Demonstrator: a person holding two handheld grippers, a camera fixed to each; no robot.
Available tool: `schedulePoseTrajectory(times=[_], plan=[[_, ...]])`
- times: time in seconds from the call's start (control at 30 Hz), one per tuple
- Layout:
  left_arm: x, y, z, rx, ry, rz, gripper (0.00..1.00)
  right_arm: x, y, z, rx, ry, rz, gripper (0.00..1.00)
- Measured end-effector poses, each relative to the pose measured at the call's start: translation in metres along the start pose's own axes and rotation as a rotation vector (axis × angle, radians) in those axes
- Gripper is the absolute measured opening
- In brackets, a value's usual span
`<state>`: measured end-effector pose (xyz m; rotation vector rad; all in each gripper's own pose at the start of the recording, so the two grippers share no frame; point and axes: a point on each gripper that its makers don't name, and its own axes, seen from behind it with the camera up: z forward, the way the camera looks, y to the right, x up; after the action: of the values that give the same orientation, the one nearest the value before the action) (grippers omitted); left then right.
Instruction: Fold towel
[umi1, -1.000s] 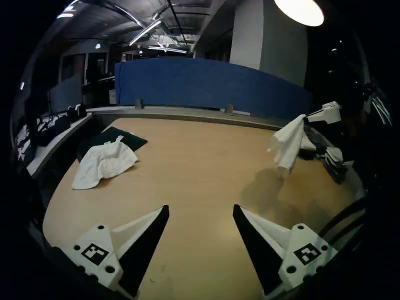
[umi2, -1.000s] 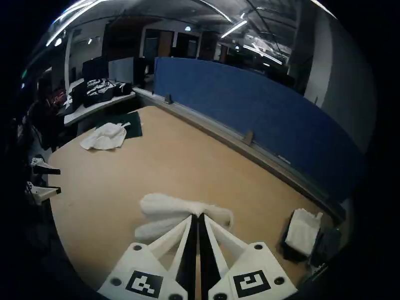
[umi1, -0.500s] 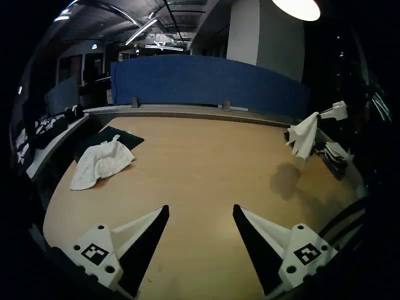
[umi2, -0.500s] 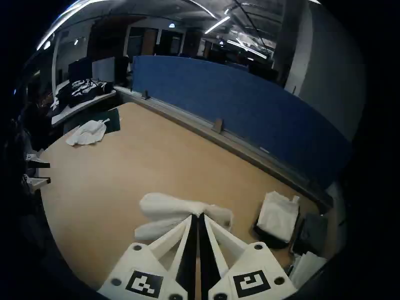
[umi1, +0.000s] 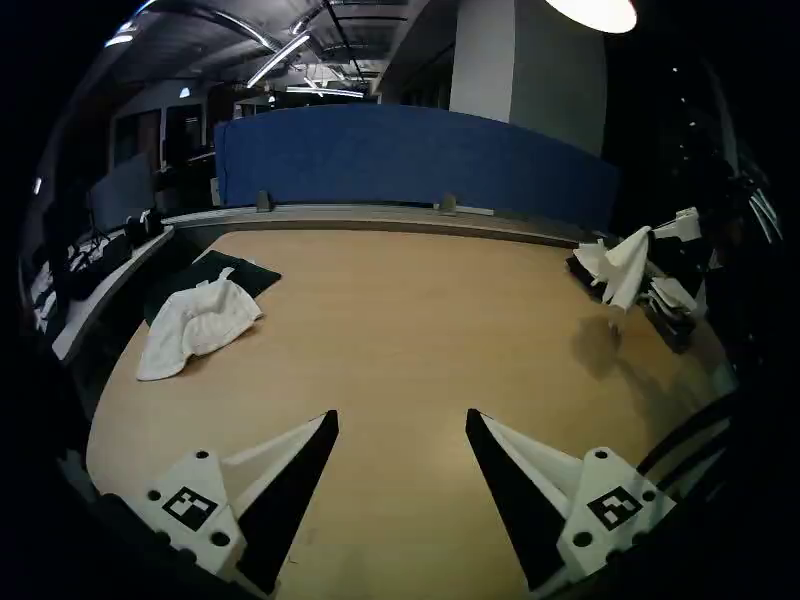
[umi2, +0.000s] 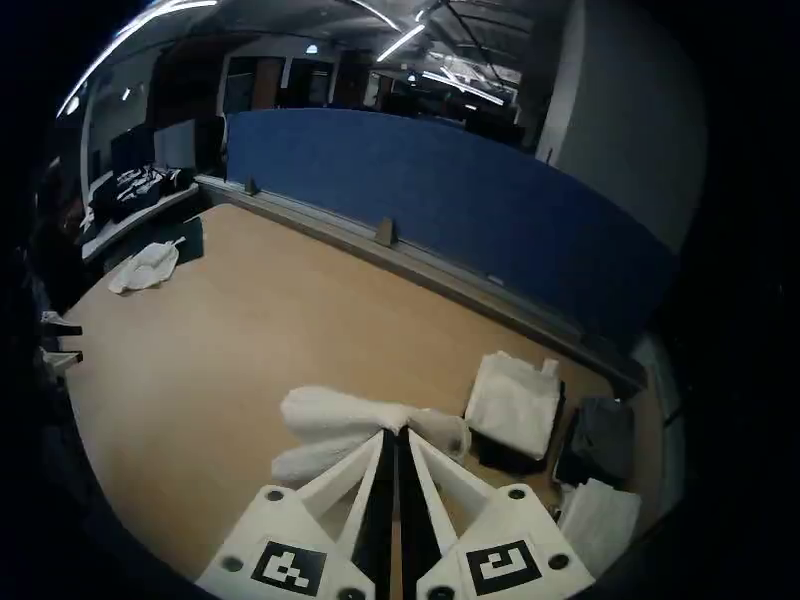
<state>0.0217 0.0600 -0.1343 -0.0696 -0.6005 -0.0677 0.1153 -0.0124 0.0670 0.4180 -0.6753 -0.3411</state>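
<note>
My right gripper (umi2: 396, 436) is shut on a bunched white towel (umi2: 340, 425) that hangs from its fingertips above the wooden table (umi2: 250, 330). In the left gripper view that same towel (umi1: 627, 266) dangles from the right gripper (umi1: 655, 232) at the table's far right edge, over a dark stack. My left gripper (umi1: 400, 420) stands open low over the near edge of the table (umi1: 400, 310), nothing between its fingers. A second crumpled white towel (umi1: 197, 322) lies at the far left, partly on a dark green cloth (umi1: 225, 274).
A folded white towel (umi2: 515, 400) rests on a dark tray at the table's right end, beside dark grey cloth (umi2: 600, 440) and another white cloth (umi2: 600, 515). A blue partition (umi1: 410, 160) runs along the table's back edge.
The right gripper has carried the hanging towel further right, to the stack at the table's end. The left gripper has stayed in place, open.
</note>
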Motion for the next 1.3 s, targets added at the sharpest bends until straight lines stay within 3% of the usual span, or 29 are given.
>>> schedulePoseTrajectory(times=[0.57,1.0,1.17,1.3], plan=[[-0.001,0.014,0.001,0.002,-0.008,0.016,0.95,-0.018,0.032,0.005,-0.028,-0.01,0.024,0.02],[-0.003,0.013,0.0,0.015,-0.013,0.019,0.95,-0.02,0.039,0.022,-0.031,-0.013,0.033,0.02],[-0.003,0.013,0.0,0.017,-0.015,0.024,0.95,-0.038,0.037,0.021,-0.027,-0.03,0.054,0.02],[-0.004,0.014,0.001,0.016,-0.018,0.024,0.95,-0.072,0.033,0.016,-0.03,-0.064,0.08,0.02]])
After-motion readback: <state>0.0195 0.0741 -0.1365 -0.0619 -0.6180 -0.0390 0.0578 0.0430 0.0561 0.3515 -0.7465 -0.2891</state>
